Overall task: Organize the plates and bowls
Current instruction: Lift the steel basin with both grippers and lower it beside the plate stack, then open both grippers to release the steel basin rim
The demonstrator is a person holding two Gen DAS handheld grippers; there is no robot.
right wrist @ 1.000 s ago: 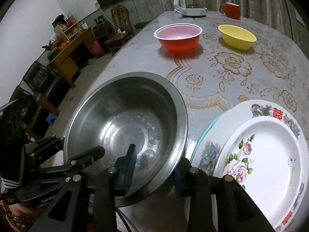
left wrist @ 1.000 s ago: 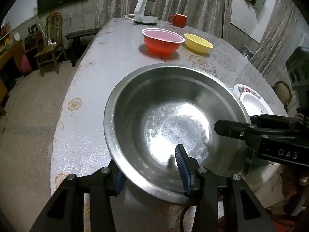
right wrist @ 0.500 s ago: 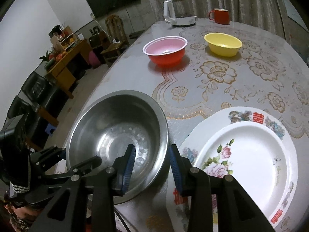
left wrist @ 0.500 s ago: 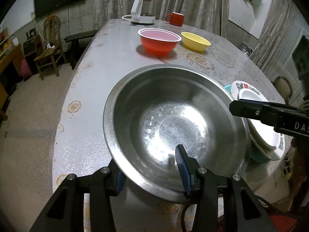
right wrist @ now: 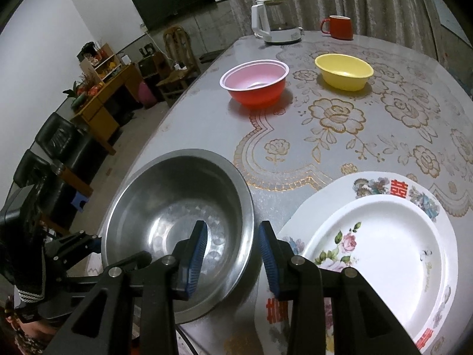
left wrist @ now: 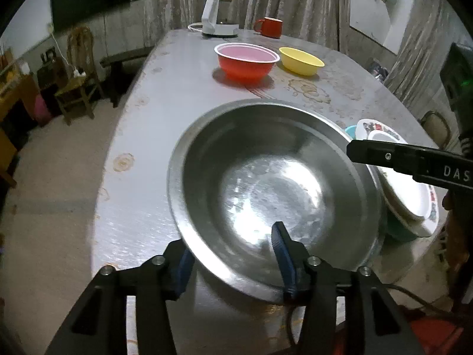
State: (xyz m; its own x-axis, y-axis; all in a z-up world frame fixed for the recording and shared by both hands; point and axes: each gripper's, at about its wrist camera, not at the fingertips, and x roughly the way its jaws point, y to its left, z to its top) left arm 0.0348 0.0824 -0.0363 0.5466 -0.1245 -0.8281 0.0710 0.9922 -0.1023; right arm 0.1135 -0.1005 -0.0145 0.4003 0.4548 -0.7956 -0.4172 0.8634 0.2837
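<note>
The big round steel bowl (left wrist: 275, 186) sits at the near edge of the surface (left wrist: 177, 94). The left claw (left wrist: 233, 261) straddles its rim, jaws opening, so it seems to be releasing. The right claw (right wrist: 232, 259) hangs spread and empty between the bowl and the stacked flowered plates (right wrist: 384, 254). Next, I think, comes gathering the red plastic bowl (right wrist: 255, 84) and the yellow bowl (right wrist: 344, 71).

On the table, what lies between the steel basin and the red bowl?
Nothing: in the right wrist view only bare patterned tablecloth separates the steel basin from the red bowl.
</note>
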